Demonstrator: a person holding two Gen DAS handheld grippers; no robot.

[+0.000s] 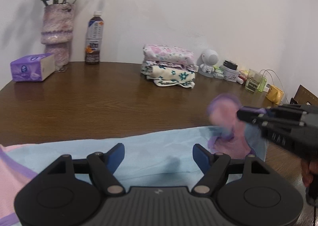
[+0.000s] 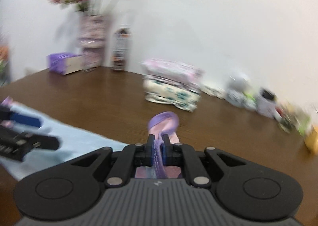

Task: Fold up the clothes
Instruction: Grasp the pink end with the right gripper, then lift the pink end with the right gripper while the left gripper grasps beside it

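R wrist view blurred; right gripper (image 2: pixel 158 142) pinches pale-blue garment's (image 1: pixel 155 152) purple-trimmed pink edge, probably lifted; left gripper (image 1: pixel 158 155) spread above it.

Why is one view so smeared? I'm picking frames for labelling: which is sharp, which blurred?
Left wrist view: mostly sharp, with only the lifted purple sleeve in the right gripper motion-blurred. Right wrist view: the whole background streaks, so that camera looks to be moving; its own fingers stay crisp.
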